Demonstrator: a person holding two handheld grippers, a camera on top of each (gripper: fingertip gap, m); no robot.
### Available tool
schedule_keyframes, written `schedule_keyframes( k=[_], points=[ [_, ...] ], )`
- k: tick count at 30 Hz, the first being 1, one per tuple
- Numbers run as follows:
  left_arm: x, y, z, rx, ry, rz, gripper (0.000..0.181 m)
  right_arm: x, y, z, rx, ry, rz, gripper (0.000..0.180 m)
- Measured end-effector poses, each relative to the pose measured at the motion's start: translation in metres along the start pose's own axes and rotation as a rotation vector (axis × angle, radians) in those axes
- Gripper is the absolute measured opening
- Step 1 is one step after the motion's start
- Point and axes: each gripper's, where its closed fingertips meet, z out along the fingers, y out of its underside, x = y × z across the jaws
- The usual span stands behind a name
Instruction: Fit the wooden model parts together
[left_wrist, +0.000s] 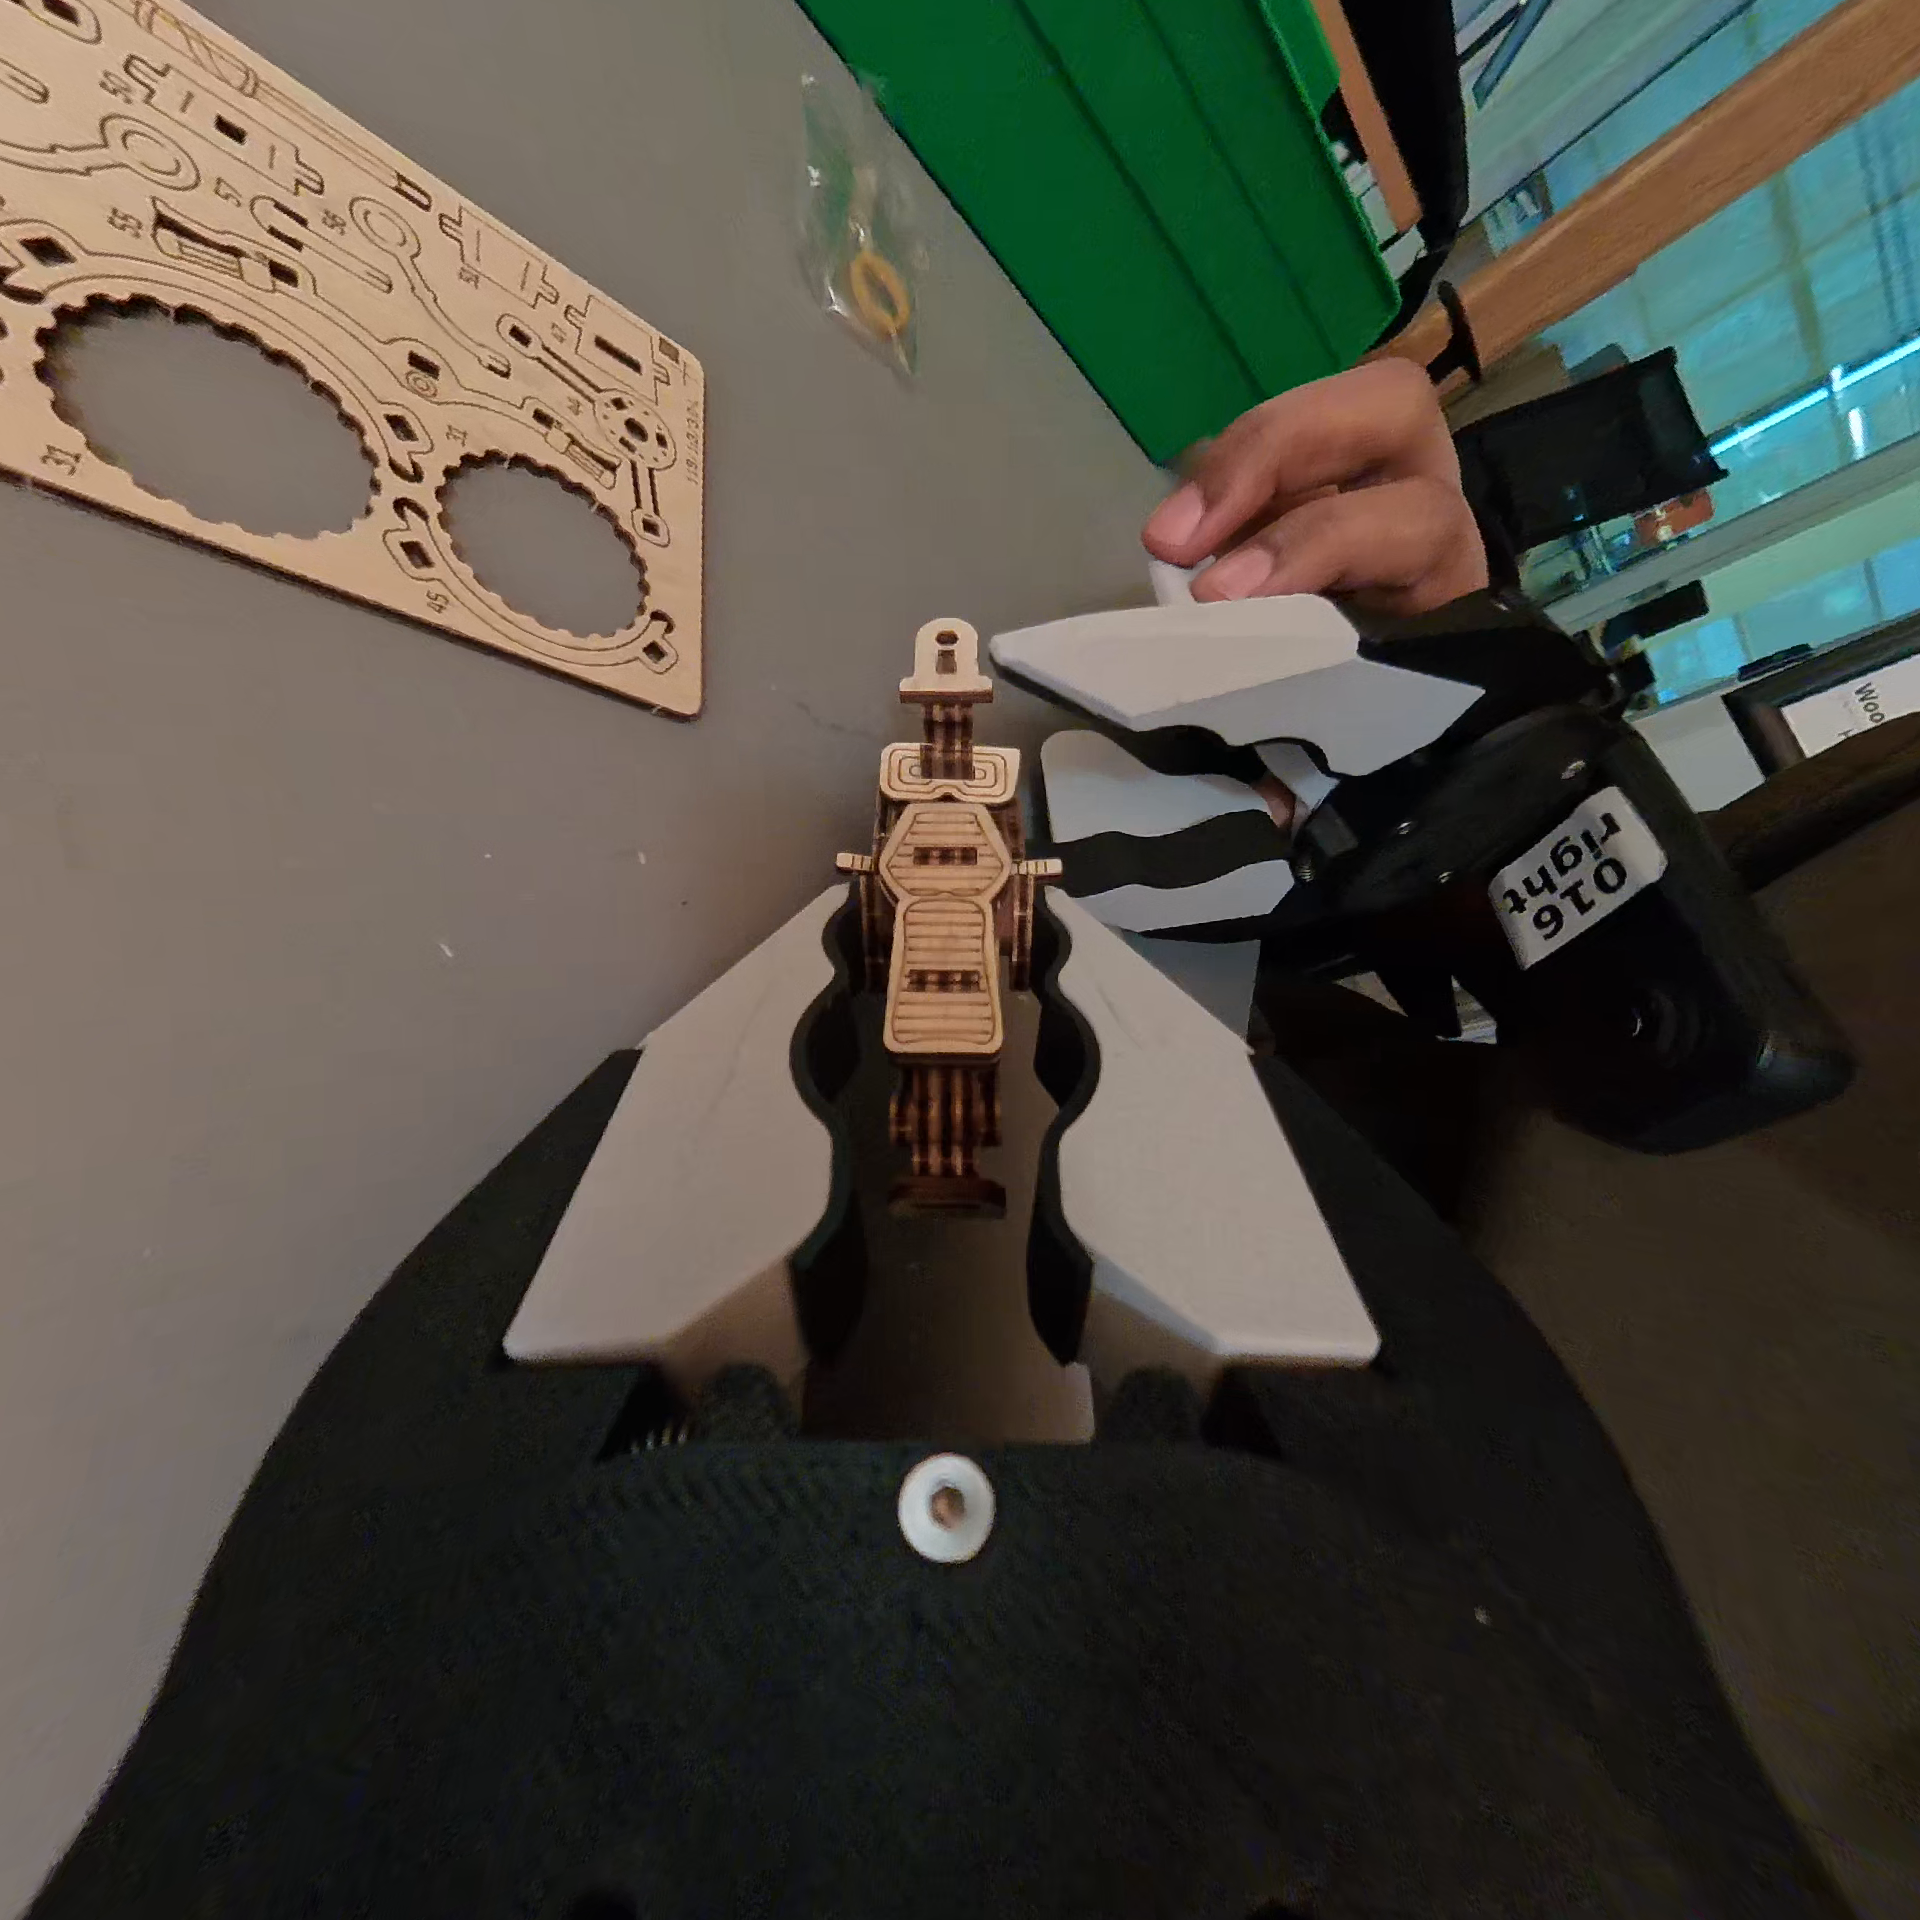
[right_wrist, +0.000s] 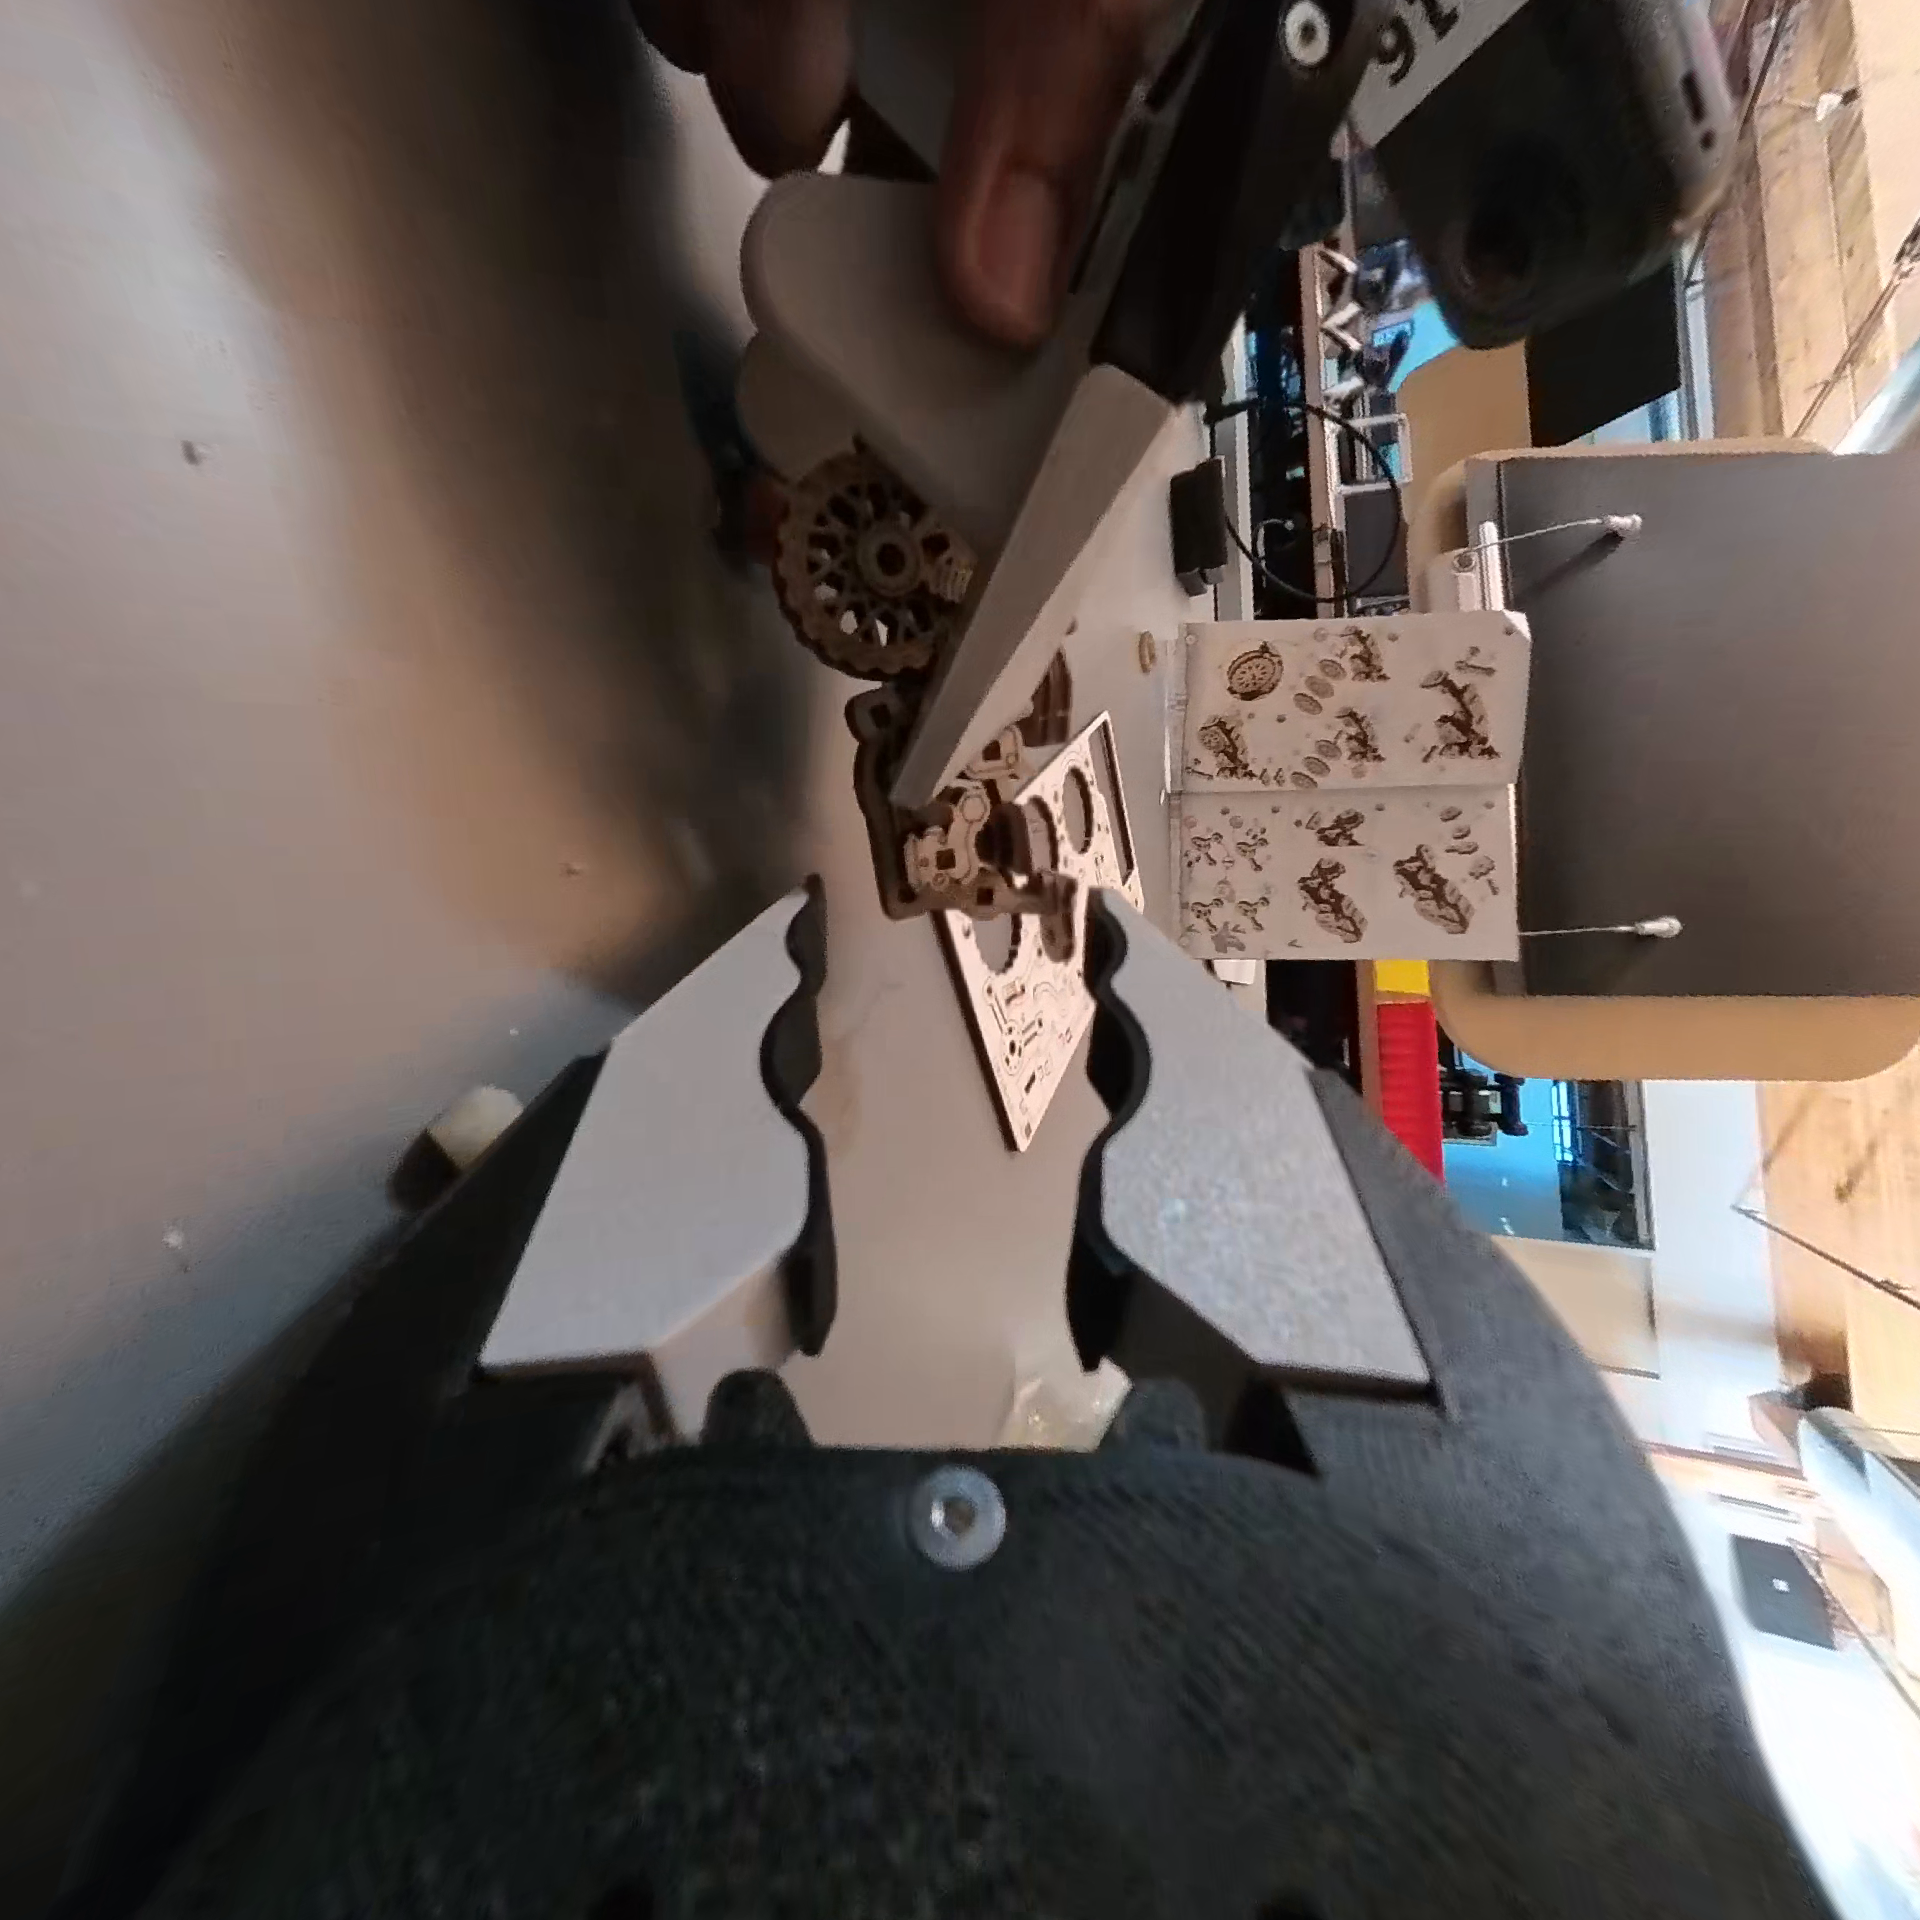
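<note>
The pale, layered laser-cut wooden model body (left_wrist: 943, 935) is pinched upright between the left gripper (left_wrist: 945, 925) fingers, near their tips. Just to its right, the right gripper (right_wrist: 951, 914) is spread open and empty, its tips beside the model. Alignment should be checked first; the cut-out plywood sheet (left_wrist: 343, 343) lies beyond, left.

The black right tool (left_wrist: 1029, 769) carries a white printed label (left_wrist: 1574, 878); small engraved numbers mark the pale laser-cut plywood sheet (left_wrist: 343, 343); the open white instruction booklet (right_wrist: 1351, 790) shows only diagrams.
</note>
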Motion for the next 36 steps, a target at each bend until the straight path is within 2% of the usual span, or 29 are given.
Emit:
schedule_keyframes(
  k=[7,16,21,24,27,31,36],
  points=[
    [0.002,0.005,0.005,-0.018,-0.066,0.077,0.027,-0.002,-0.001,0.001,-0.019,-0.003,-0.044,0.037],
    [0.002,0.006,0.007,-0.025,-0.107,0.125,0.027,-0.005,0.001,0.0,-0.035,-0.042,-0.014,0.036],
    [0.003,0.004,0.005,-0.012,-0.069,0.093,0.027,-0.003,0.001,0.0,-0.03,-0.027,0.024,0.037],
    [0.001,0.0,0.002,0.005,-0.078,0.111,0.027,-0.003,-0.004,-0.005,0.019,-0.078,0.213,0.053],
    [-0.006,-0.003,-0.002,0.011,-0.108,0.14,0.027,0.009,-0.001,-0.012,0.074,-0.112,0.434,0.057],
    [-0.01,-0.006,-0.006,0.013,-0.133,0.202,0.027,0.029,0.012,-0.015,0.135,-0.077,0.665,0.048],
    [-0.008,-0.005,-0.009,-0.02,-0.158,0.382,0.027,0.041,0.016,-0.015,0.198,-0.094,0.899,0.033]
  ],
)
